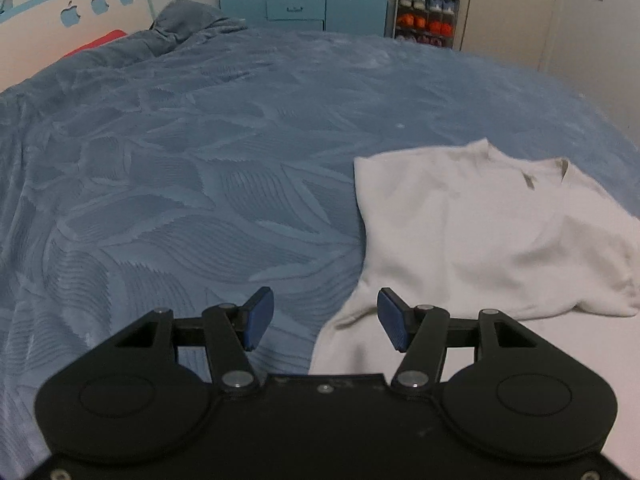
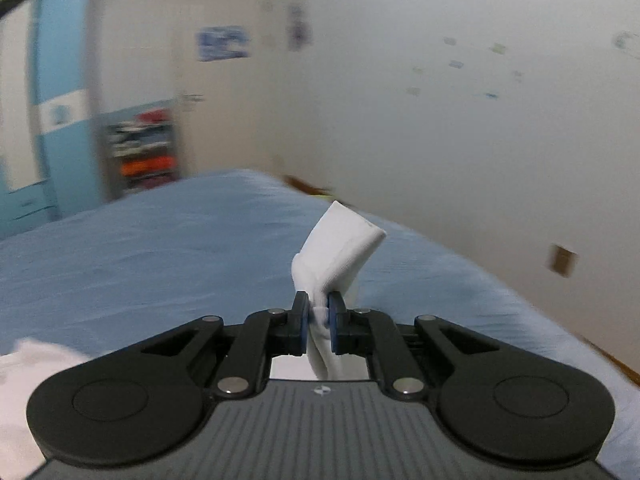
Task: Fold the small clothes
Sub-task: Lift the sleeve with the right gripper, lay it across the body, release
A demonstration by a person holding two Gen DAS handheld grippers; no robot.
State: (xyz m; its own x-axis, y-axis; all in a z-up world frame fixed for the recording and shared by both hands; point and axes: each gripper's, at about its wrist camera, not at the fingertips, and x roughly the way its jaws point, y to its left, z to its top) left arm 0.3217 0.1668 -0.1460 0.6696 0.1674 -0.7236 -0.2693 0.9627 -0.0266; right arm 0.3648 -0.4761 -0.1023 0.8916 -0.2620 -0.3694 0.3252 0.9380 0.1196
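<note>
While the right gripper pinches a bunch of white cloth, its jaws pressed nearly together on it, the held end stands up above the bed. Right view is smeared, so the gripper is likely mid-swing. Cannot tell whether this cloth is part of the shirt or a separate piece.

Left gripper: jaws spread wide, nothing between them, hovering at the shirt's near left edge.

White shirt lies on the bed at right, collar far, partly flat, rumpled along the right side.

Step, as I judge it: a fold in progress, one side lifted and carried.

Next move calls for laying the held cloth down flat and square, then the left jaws taking the near edge.
</note>
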